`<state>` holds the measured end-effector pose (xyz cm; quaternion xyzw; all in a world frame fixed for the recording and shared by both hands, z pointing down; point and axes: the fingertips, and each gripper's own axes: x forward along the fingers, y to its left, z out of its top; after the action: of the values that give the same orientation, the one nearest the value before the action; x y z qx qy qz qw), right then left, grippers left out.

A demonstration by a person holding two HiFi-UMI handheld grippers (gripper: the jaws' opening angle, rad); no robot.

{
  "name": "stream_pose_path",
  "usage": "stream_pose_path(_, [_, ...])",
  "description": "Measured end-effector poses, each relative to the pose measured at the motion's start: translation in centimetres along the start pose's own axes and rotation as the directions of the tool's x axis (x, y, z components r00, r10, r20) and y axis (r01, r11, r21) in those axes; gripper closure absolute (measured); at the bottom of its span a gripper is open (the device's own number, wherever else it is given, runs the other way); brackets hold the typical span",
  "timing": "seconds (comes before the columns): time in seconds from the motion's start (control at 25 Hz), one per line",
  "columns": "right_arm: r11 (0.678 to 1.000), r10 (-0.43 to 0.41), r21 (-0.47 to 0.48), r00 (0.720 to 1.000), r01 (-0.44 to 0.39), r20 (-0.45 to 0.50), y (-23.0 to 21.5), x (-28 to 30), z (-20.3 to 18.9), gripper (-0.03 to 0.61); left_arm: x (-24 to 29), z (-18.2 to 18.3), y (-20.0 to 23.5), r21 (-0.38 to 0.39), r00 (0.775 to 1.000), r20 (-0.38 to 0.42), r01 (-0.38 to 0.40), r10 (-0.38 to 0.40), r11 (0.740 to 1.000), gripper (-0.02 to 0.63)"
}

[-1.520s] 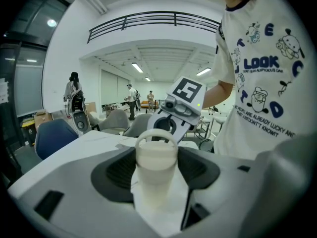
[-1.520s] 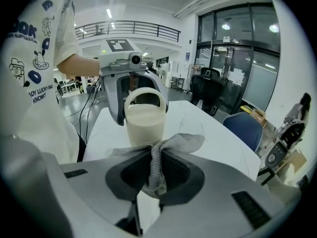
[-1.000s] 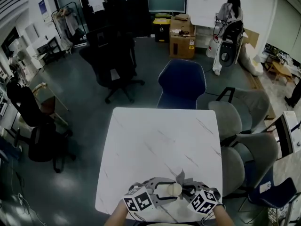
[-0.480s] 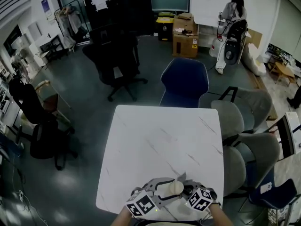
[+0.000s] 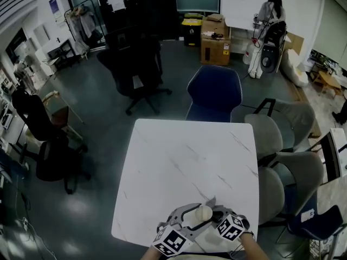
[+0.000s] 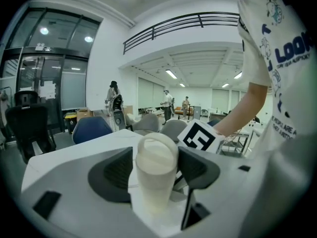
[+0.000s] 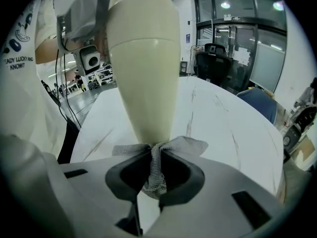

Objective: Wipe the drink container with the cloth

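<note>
A cream drink container is held upright above the near edge of the white marble table. My left gripper is shut on its body, which fills the gap between the jaws in the left gripper view as a cream container. My right gripper is shut on a grey mesh cloth, whose free edge lies against the narrow lower part of the container. In the head view the cloth sticks up beside the container's top.
A blue chair stands at the table's far edge and grey chairs line its right side. A black office chair is farther back left. The person's arm and right gripper's marker cube show behind the container.
Both grippers have drifted slightly right with the container and cloth. The left gripper's marker cube has swung lower and to the right. Both grips are unchanged.
</note>
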<state>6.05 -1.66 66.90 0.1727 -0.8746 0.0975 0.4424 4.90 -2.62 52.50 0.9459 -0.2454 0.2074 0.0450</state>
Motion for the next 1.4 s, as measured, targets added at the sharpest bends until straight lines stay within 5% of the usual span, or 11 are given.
stream_pose_path(0.4, [1.000,-0.009,0.027,1.000,0.008,0.023,0.0,0.3,-0.1,0.531,0.4,-0.4,0.2,-0.006,1.000,0.015,-0.005,0.005,1.000,0.348])
stream_pose_path(0.88, [0.998,-0.011,0.055,0.997,0.007,0.074,0.4,-1.5,0.5,0.531,0.7,-0.3,-0.6,0.087,0.981,-0.020,0.195,-0.194,0.977,0.348])
stream_pose_path(1.4, [0.998,-0.017,-0.054,0.994,0.023,0.104,0.4,-5.9,3.6,0.531,0.5,-0.6,-1.2,0.145,0.936,-0.091,0.351,-0.341,0.925,0.348])
